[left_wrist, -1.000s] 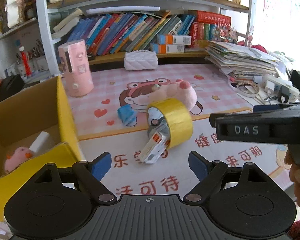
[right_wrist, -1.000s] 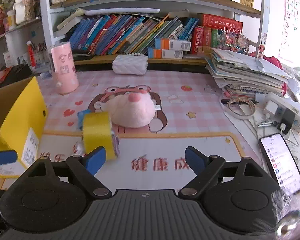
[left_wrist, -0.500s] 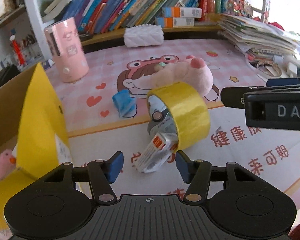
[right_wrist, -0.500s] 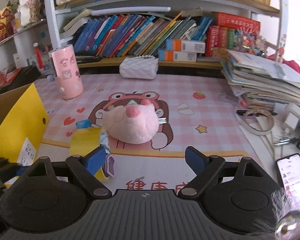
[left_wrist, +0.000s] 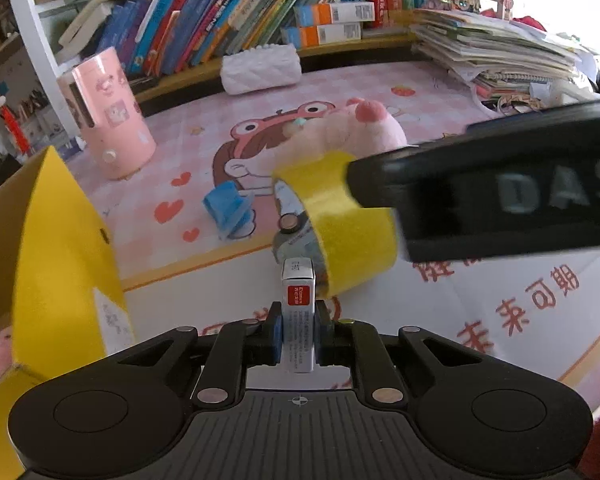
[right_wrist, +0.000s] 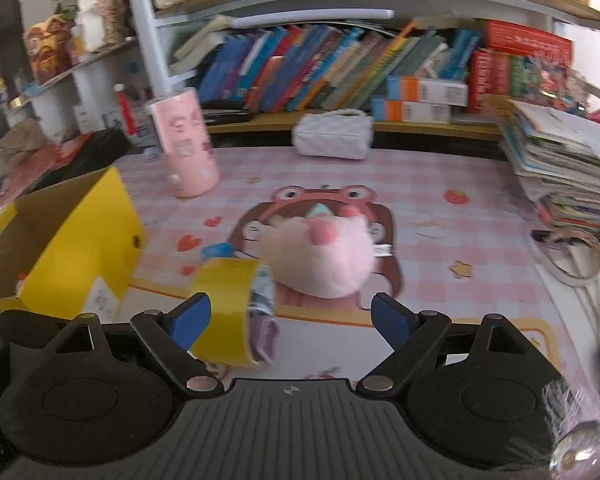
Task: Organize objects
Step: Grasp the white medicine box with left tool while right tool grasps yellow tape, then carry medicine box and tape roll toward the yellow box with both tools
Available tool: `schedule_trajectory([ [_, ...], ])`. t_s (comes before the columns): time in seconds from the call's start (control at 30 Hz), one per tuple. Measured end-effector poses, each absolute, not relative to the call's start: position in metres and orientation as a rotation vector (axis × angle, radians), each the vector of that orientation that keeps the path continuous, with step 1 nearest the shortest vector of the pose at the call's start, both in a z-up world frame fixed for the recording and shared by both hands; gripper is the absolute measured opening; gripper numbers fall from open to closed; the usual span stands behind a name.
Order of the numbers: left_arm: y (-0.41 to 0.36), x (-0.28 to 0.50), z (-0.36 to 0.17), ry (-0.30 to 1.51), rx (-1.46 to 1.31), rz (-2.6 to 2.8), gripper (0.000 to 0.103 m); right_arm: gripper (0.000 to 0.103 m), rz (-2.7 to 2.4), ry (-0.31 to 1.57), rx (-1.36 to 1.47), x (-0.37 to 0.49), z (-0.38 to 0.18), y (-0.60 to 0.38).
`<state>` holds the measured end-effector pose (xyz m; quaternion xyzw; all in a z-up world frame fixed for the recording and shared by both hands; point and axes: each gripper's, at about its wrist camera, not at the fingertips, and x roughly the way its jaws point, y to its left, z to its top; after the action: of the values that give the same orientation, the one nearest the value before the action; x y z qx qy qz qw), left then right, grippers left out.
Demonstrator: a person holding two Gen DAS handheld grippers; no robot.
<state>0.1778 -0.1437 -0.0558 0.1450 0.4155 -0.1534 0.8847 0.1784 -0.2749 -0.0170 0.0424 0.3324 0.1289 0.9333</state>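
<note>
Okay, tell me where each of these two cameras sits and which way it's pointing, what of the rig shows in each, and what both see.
Left wrist: sits on the left gripper, looking forward and down at the desk; its fingers are shut on a small white box, and the right gripper's black body crosses in at the right.
Right wrist: sits on the right gripper, facing the bookshelf; its jaws are open over the mat, holding nothing.
Shared: yellow tape roll, pink plush, yellow box, pink cylinder.
</note>
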Motion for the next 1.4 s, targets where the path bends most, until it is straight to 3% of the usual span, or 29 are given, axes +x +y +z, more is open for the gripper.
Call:
schedule_trajectory([
  [0.2, -0.130, 0.162, -0.054, 0.895, 0.286, -0.302, 0.013, 0.085, 0.340, 0.714, 0.064, 0.190, -0.023, -0.247],
  [0.4, -0.122, 0.150, -0.051, 0.892, 0.270, -0.307, 0.013, 0.042, 0.375, 0.786, -0.053, 0.196, -0.043, -0.218],
  [0.67, -0.125, 0.149, -0.048, 0.867, 0.251, -0.303, 0.013, 0.036, 0.333, 0.662, -0.227, 0.179, -0.033, -0.215],
  [0.73, -0.127, 0.149, -0.047, 0.862, 0.246, -0.308, 0.013, 0.025, 0.309, 0.651, -0.258, 0.176, -0.033, -0.219],
  [1.4, -0.125, 0.133, -0.039, 0.794, 0.217, -0.352, 0.013, 0.023, 0.207, 0.626, -0.302, 0.154, -0.027, -0.232],
])
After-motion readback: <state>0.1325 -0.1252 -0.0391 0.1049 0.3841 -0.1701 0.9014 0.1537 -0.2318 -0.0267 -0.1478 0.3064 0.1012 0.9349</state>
